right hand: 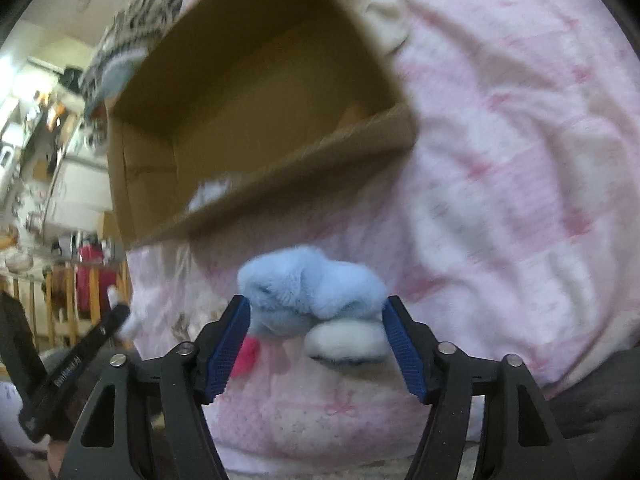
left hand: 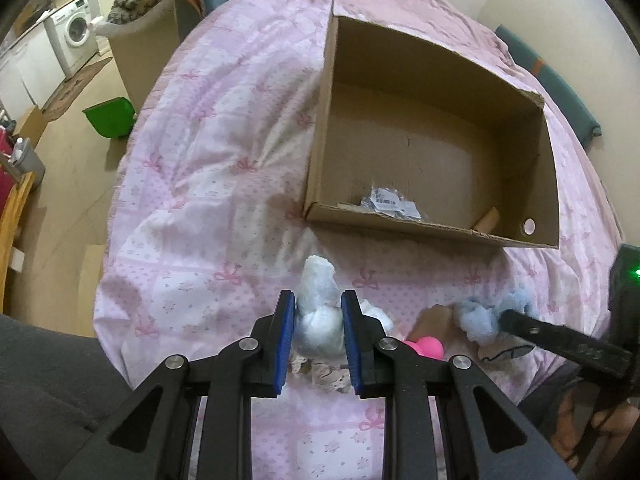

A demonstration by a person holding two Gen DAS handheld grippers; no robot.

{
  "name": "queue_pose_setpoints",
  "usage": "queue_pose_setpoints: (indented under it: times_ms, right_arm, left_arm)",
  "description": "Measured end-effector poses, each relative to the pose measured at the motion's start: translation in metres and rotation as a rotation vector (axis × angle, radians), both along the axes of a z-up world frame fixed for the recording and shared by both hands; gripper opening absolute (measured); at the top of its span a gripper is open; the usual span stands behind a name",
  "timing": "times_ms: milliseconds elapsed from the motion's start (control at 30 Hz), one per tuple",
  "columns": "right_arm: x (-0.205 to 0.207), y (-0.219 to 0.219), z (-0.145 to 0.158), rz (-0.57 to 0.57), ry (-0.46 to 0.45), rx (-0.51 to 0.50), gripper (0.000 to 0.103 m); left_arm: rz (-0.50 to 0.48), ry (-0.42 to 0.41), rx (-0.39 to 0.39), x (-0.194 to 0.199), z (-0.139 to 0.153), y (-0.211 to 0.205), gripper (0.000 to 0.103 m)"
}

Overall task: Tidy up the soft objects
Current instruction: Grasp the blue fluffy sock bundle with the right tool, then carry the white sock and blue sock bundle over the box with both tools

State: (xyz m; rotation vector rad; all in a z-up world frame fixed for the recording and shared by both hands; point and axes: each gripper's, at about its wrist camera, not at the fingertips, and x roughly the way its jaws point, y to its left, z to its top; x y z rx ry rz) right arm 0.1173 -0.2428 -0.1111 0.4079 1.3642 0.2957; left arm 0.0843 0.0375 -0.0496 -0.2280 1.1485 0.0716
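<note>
An open cardboard box lies on the pink bed cover. My left gripper is shut on a white fluffy soft toy just in front of the box. My right gripper is shut on a light blue fluffy soft toy, which also shows in the left wrist view at the right. The right wrist view is blurred; the box lies beyond the blue toy. A pink ball lies between the two toys.
A small plastic packet and a tan roll lie inside the box. A green bin and a washing machine stand on the floor left of the bed. A teal cushion lies at the far right.
</note>
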Motion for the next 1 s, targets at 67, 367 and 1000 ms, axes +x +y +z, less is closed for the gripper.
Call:
queue_pose_setpoints:
  times_ms: [67, 367, 1000]
  right_arm:
    - [0.005, 0.007, -0.009, 0.001, 0.024, -0.022, 0.075]
    - [0.009, 0.012, -0.022, 0.011, 0.032, -0.039, 0.038]
    - [-0.055, 0.007, 0.117, 0.124, -0.532, 0.045, 0.035]
  left_arm:
    - [-0.011, 0.010, 0.000, 0.002, -0.003, -0.004, 0.021]
    - [0.013, 0.015, -0.005, 0.003, -0.006, 0.003, 0.021]
    - [0.014, -0.241, -0.072, -0.019, 0.051, 0.005, 0.021]
